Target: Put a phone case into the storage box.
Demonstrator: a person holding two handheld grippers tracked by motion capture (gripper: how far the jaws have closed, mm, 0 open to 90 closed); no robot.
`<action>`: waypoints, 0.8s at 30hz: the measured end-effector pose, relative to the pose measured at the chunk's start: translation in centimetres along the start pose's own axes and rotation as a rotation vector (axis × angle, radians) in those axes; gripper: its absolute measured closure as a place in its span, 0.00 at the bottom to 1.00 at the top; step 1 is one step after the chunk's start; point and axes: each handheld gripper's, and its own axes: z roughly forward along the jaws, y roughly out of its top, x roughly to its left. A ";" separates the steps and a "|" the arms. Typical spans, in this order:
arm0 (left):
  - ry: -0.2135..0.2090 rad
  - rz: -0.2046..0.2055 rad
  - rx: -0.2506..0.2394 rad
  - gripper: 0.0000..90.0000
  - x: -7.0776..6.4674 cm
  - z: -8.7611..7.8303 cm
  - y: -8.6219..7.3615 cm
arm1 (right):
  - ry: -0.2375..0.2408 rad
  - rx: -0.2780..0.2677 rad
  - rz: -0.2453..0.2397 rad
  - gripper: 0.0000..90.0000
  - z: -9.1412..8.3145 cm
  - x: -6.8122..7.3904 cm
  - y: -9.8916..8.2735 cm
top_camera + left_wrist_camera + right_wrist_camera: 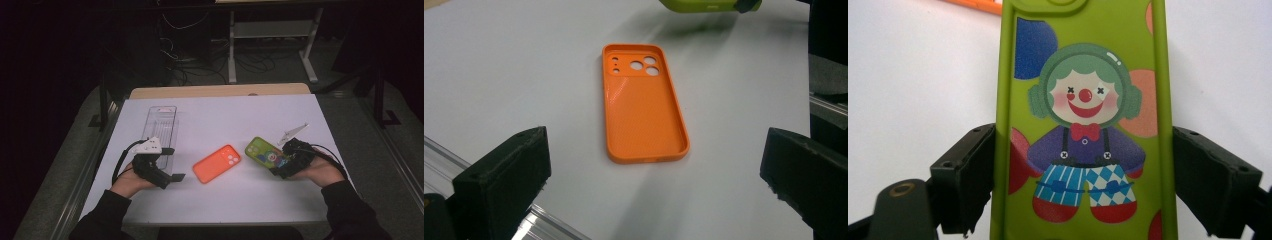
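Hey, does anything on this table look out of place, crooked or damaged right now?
Nothing looks damaged or spilled. The orange phone case lies empty, inside up, askew on the white table. The right gripper clamps the green clown-print phone case by its sides. The clear plastic tray lies flat.

orange case [217, 163] mid-table, bare table [260, 112] behind

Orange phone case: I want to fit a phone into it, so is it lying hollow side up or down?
Hollow side up: the orange phone case lies flat on the table, its raised rim and empty inside showing.
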 end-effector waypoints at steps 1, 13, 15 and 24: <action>-0.001 -0.007 -0.003 0.00 0.0 0.1 0.0 | 0.001 -0.002 -0.001 0.17 -0.2 0.0 0.1; 0.002 0.013 -0.004 0.00 0.2 0.3 1.3 | 0.017 -0.034 -0.012 0.17 -2.0 -0.7 1.3; -0.004 0.024 -0.010 0.00 0.1 0.4 1.8 | 0.024 -0.036 -0.017 0.17 -2.2 -0.6 1.4; -0.037 0.065 -0.003 0.00 -0.1 1.2 3.0 | 0.042 -0.028 -0.064 0.17 -2.0 -0.9 2.1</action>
